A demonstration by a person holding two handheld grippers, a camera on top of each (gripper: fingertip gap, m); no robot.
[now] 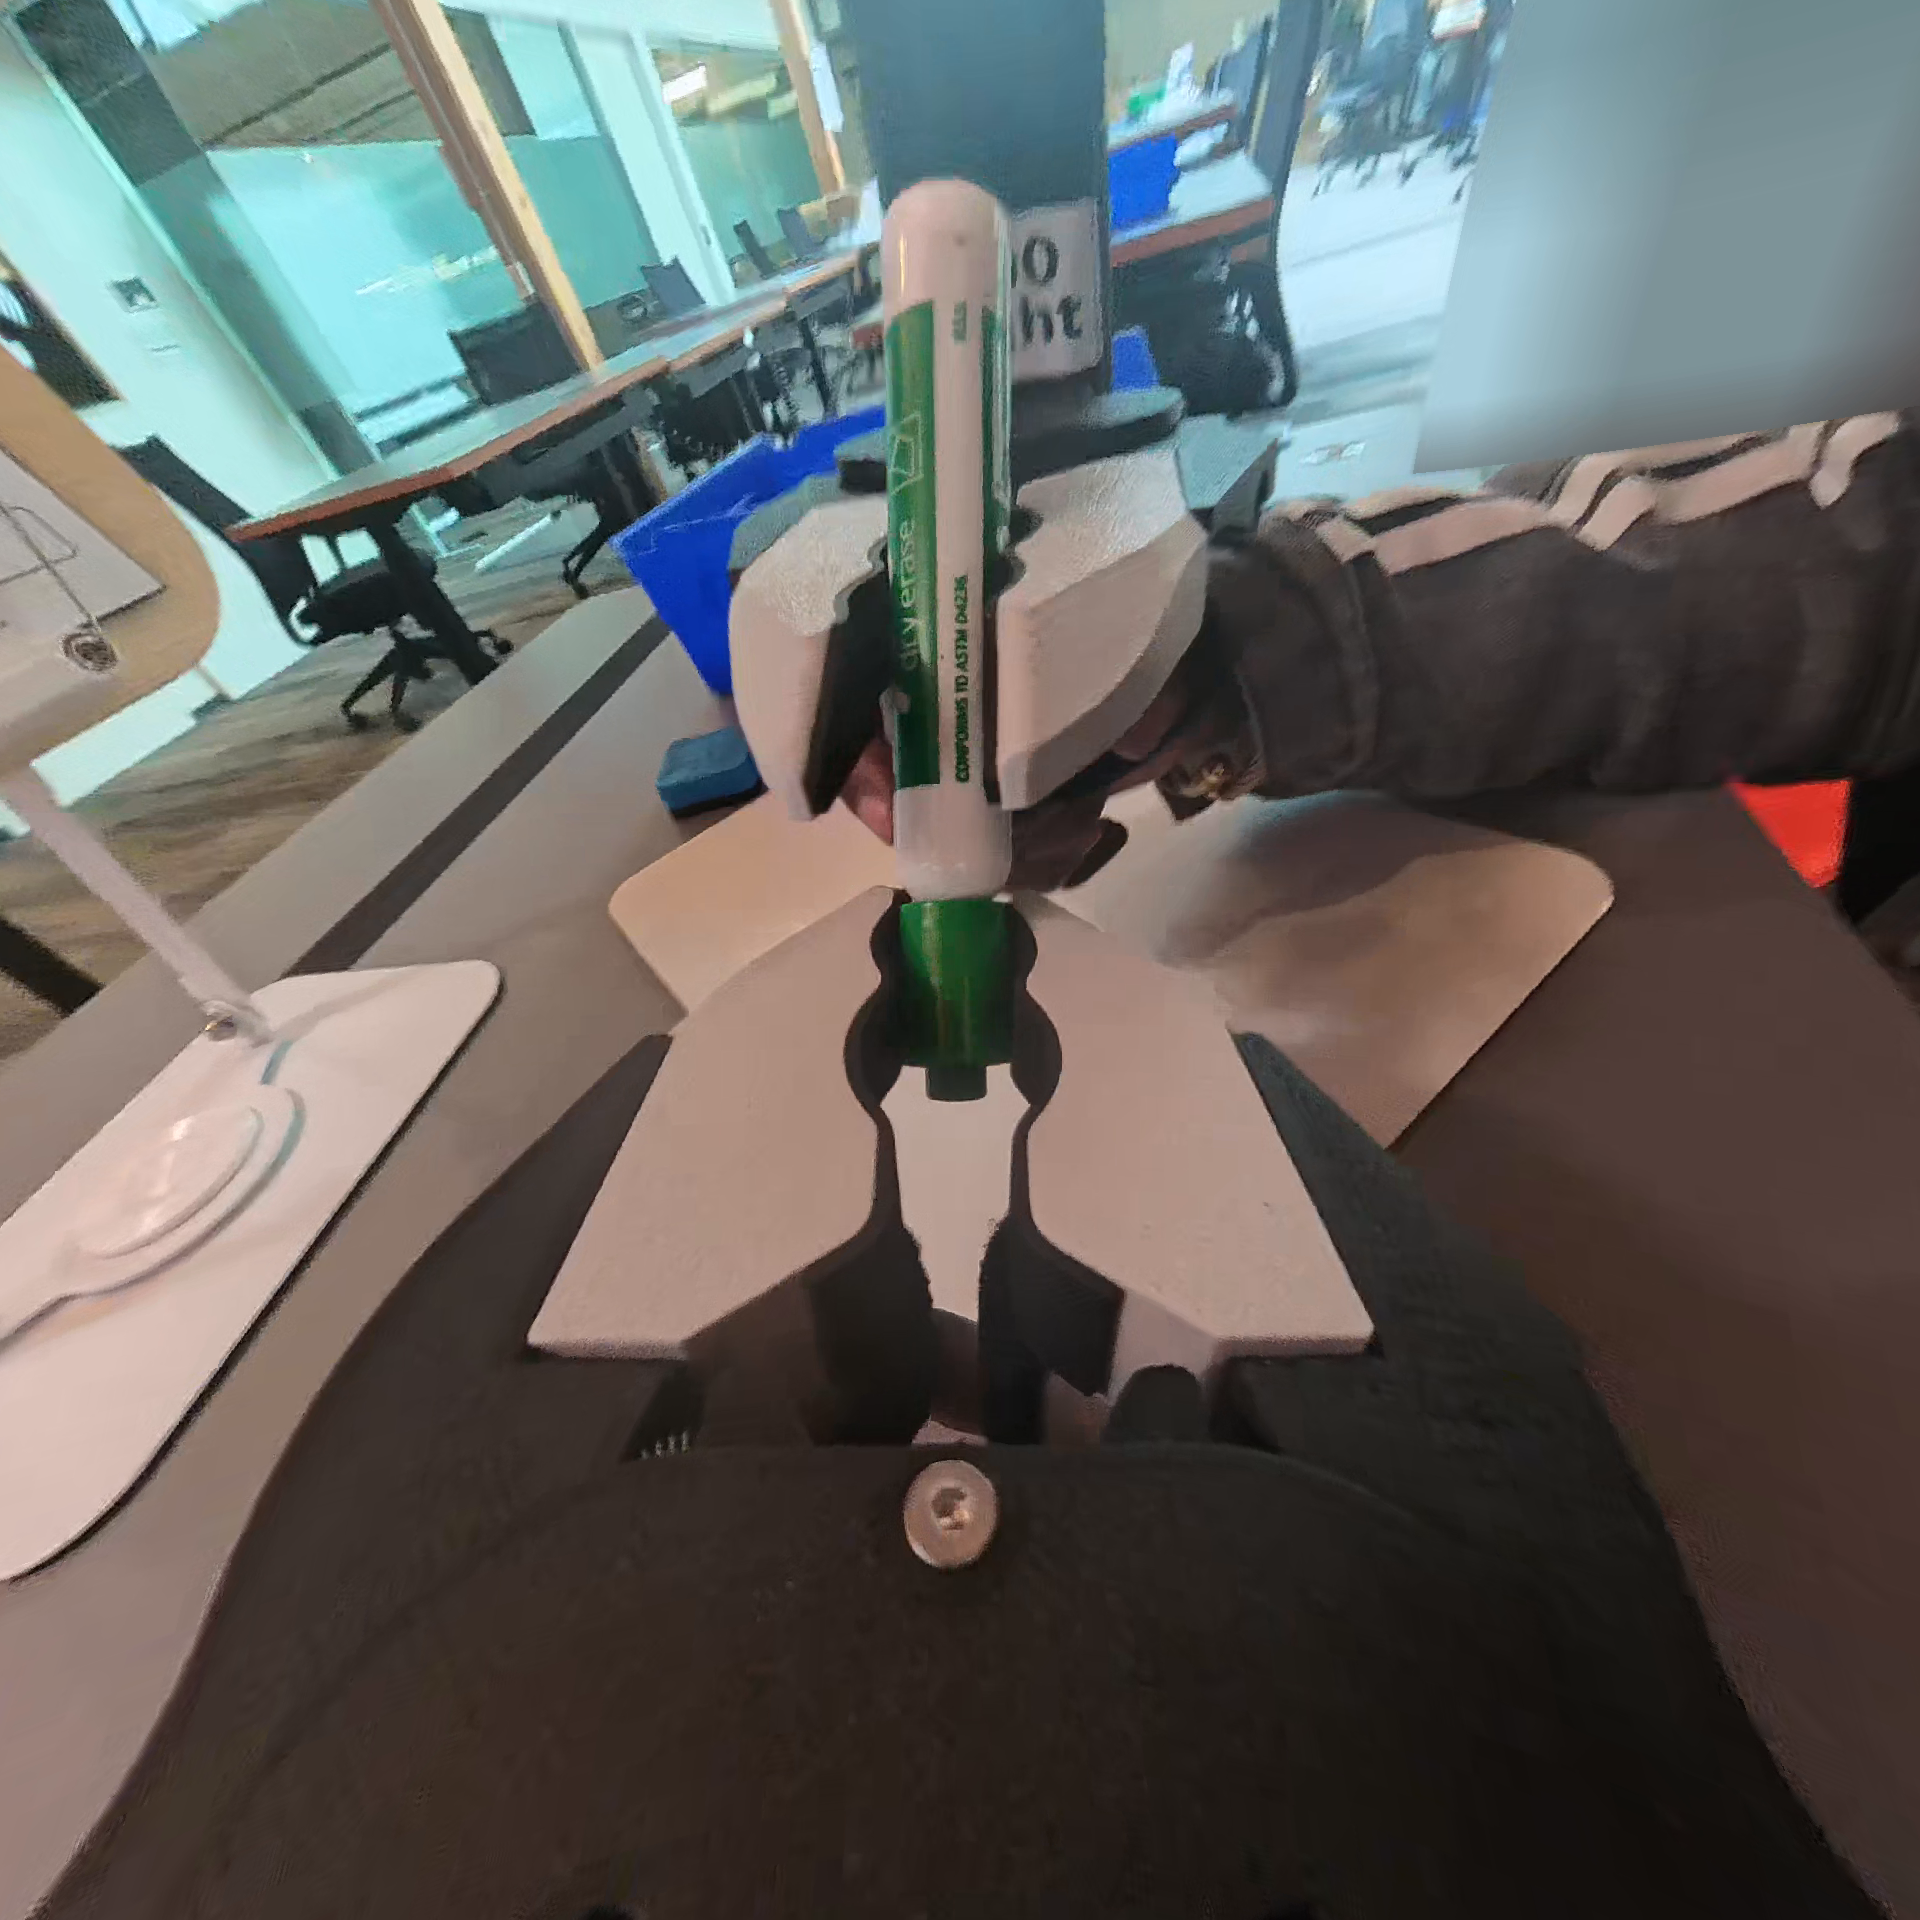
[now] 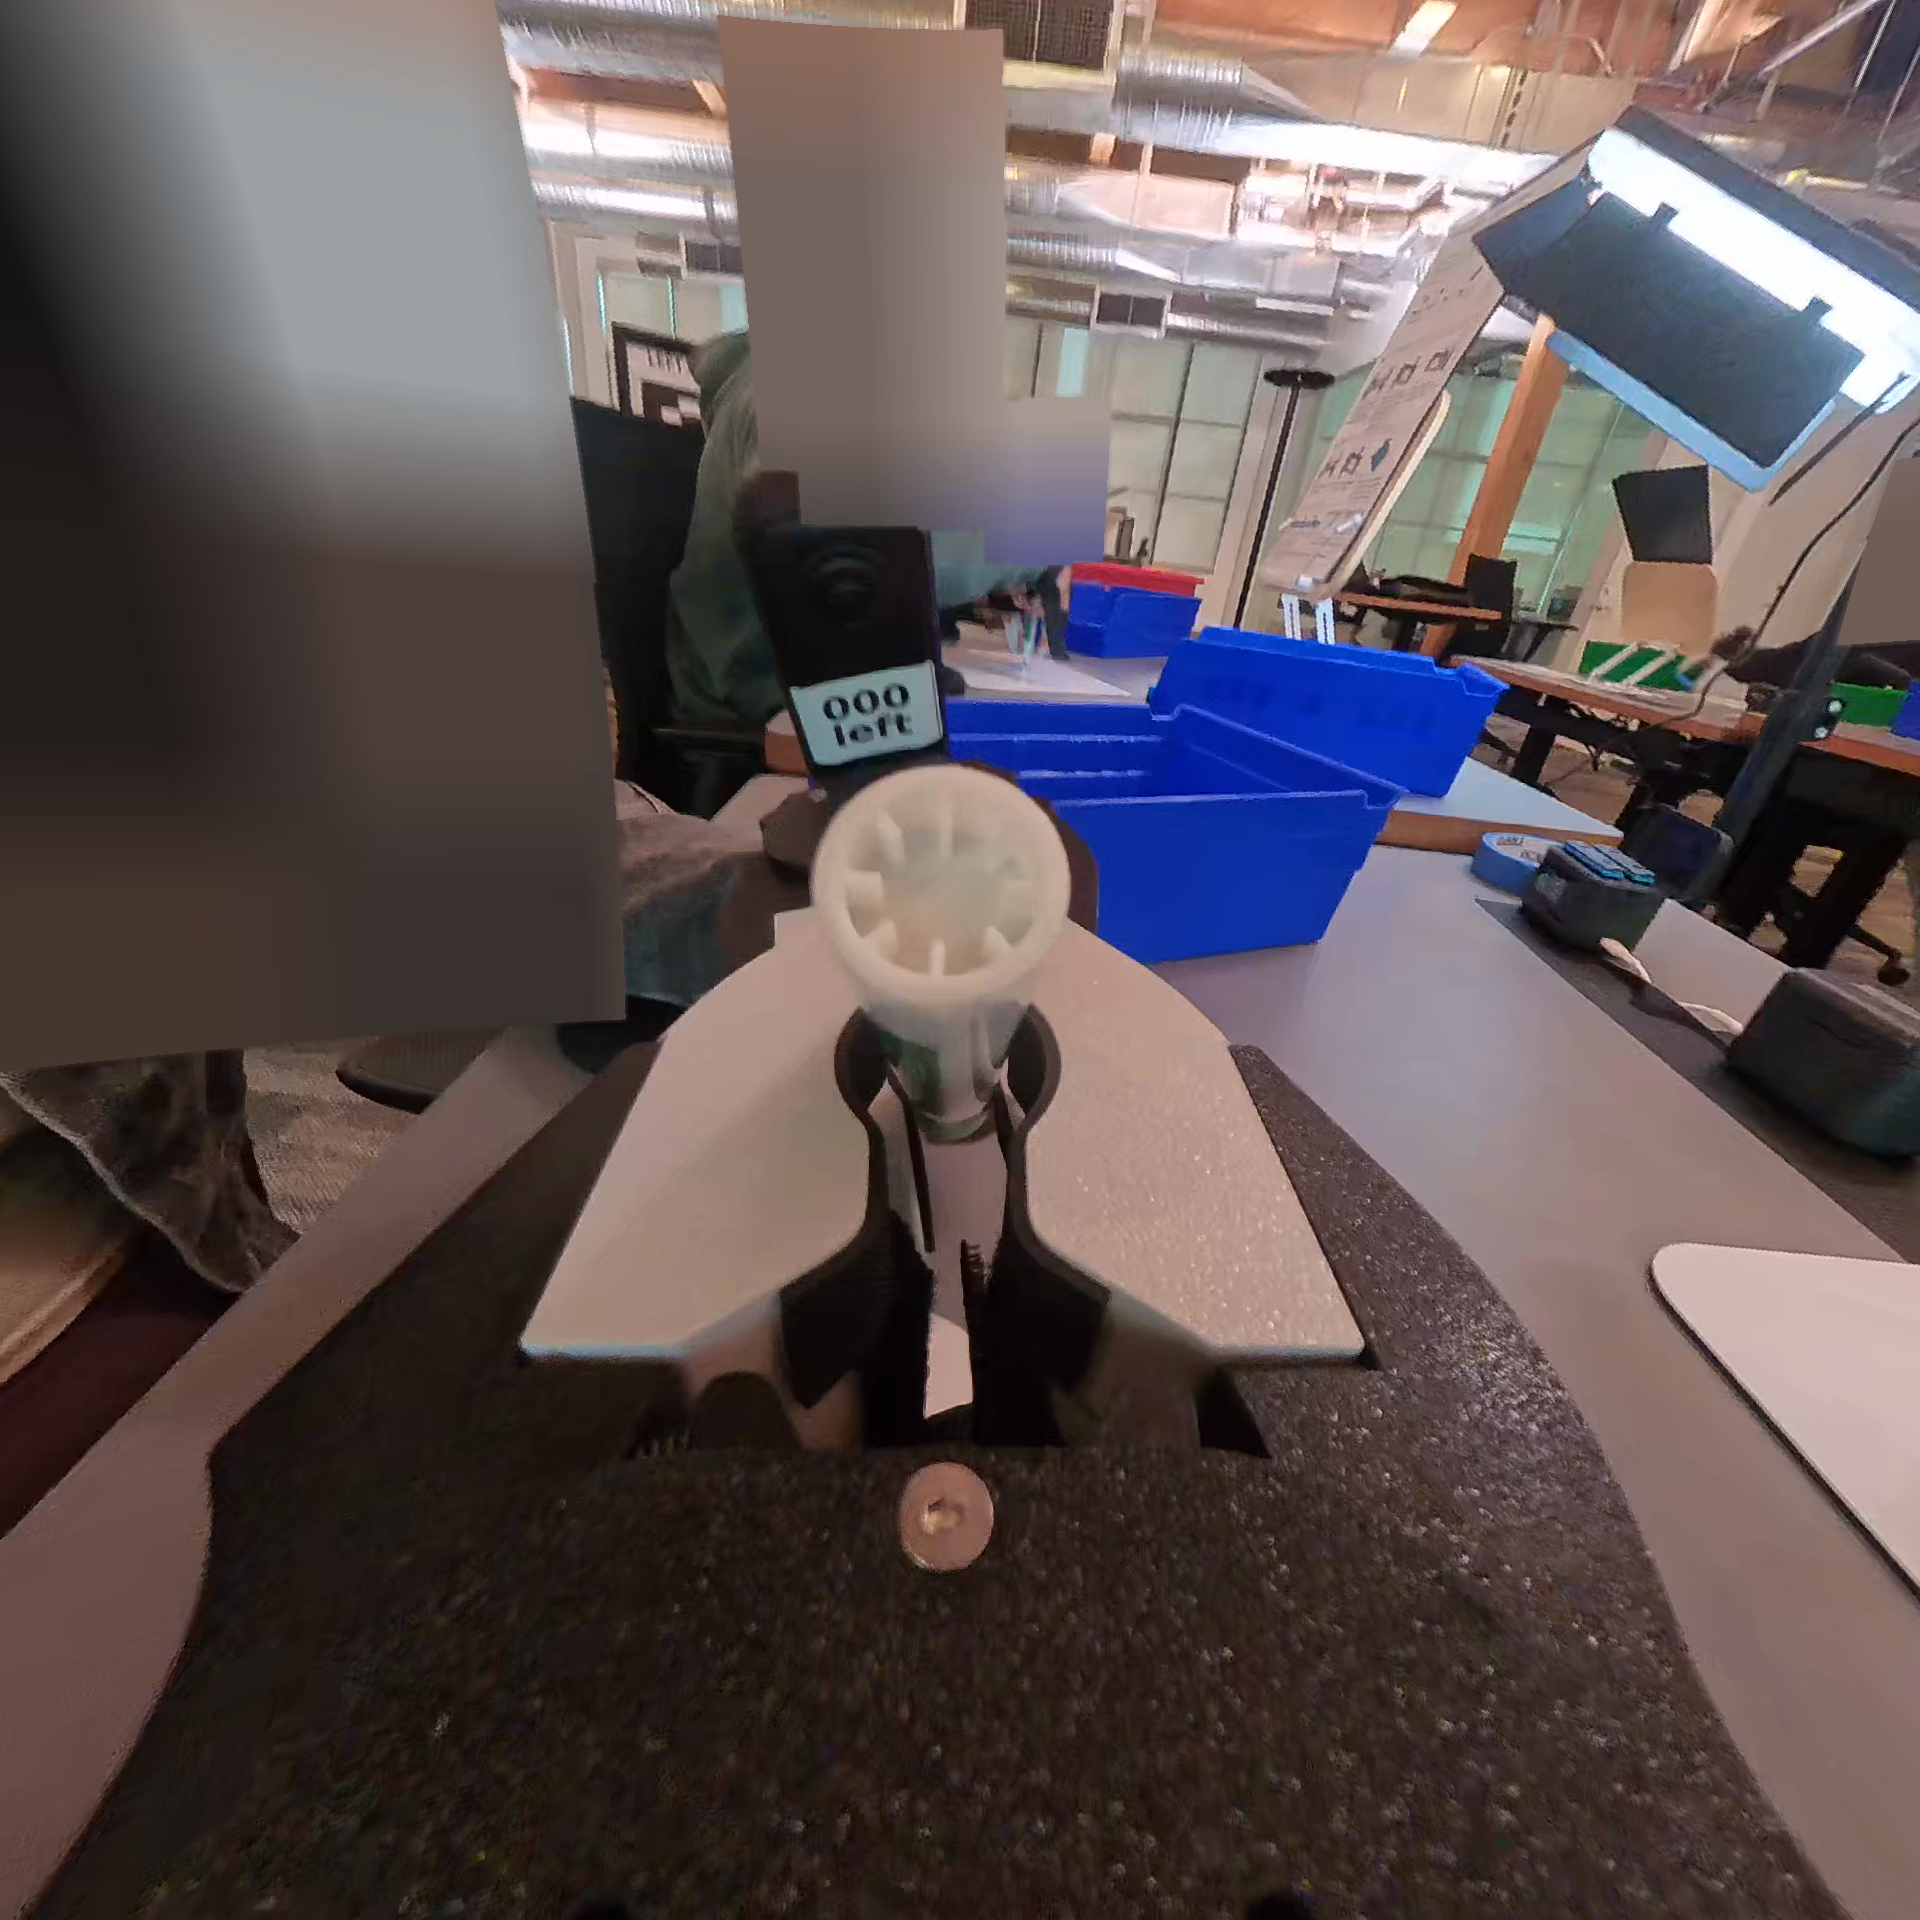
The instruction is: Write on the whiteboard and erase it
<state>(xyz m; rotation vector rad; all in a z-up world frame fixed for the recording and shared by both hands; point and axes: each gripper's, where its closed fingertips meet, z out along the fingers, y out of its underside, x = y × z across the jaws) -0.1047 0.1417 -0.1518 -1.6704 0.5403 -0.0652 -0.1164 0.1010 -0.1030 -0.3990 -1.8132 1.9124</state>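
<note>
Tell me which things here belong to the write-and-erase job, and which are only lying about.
For the job:
- green dry-erase marker, cap held by the left hand-held gripper, barrel by the right hand-held gripper
- blue eraser
- white board lying on the table

Lying about:
- blue bins
- blue tape roll
- white lamp base

green-and-white marker stands upright above the whiteboard; blue eraser lies behind.

Left gripper, fingers closed on the green cap of a marker. Right gripper, at twelve o'clock from the left and facing it, fingers pressed on the white barrel. A sleeved forearm entered from three o'clock behind it.
</note>
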